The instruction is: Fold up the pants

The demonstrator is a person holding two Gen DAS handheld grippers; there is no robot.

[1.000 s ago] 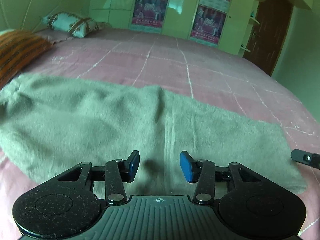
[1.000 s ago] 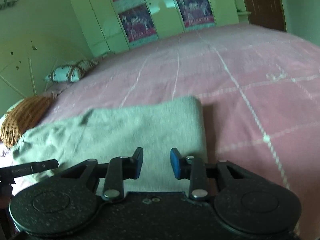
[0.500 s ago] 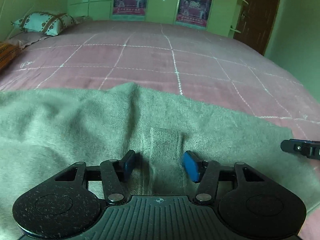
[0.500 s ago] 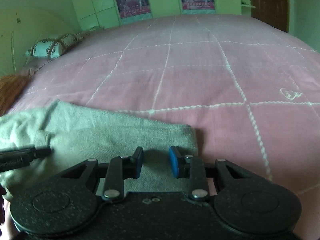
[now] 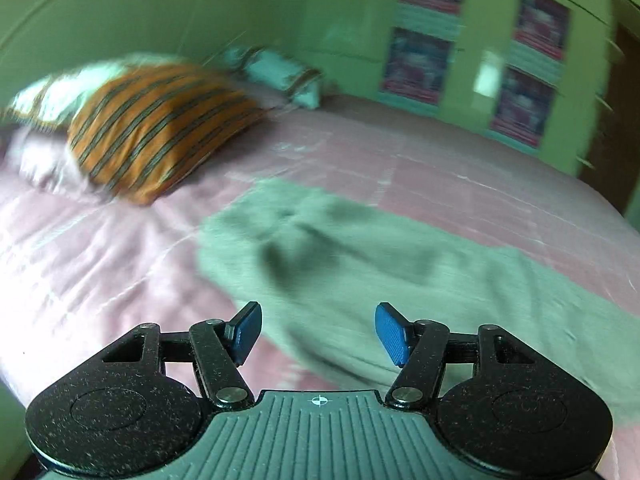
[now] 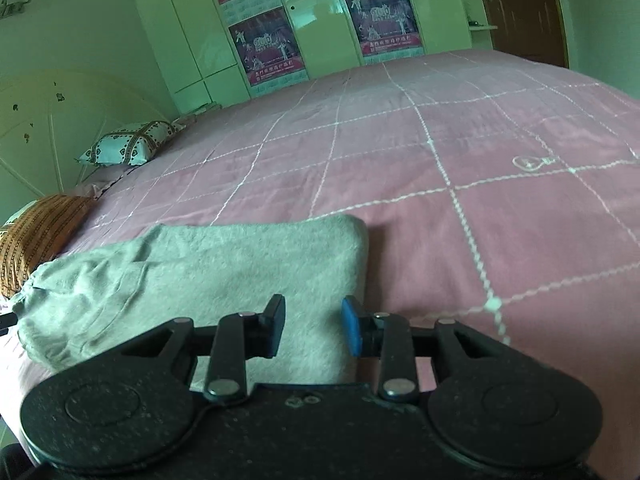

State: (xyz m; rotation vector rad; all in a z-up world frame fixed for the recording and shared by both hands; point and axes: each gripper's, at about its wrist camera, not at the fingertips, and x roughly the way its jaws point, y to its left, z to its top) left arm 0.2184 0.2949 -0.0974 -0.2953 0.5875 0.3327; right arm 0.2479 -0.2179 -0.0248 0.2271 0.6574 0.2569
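Lying flat on the pink bedspread [image 6: 460, 128], the grey pants [image 6: 224, 264] are seen ahead of both pairs of fingers. The right gripper [image 6: 313, 330] is held with its blue-padded fingers [image 6: 351, 330] apart and nothing between them; the folded end of the pants lies just beyond and beneath the tips, its rounded edge falling slightly past the right finger. Past that edge, wide bare bedspread is shown to the right and ahead. To the left of these fingers the gathered end of the pants is seen, wrinkled, near an orange striped pillow [image 6: 36, 236].

The left gripper [image 5: 318, 332] is likewise seen with fingers [image 5: 390, 334] spread wide and empty. Its view is blurred. The near edge of the pants [image 5: 400, 264] runs between the fingertips, with cloth ahead and to the right, and bare bedspread [image 5: 92, 264] beyond the left finger. The orange pillow [image 5: 156, 128] is shown large only here, ahead and left. The crisp stitched grid and wardrobe posters [image 6: 272, 46] are made out clearly only in the right view.
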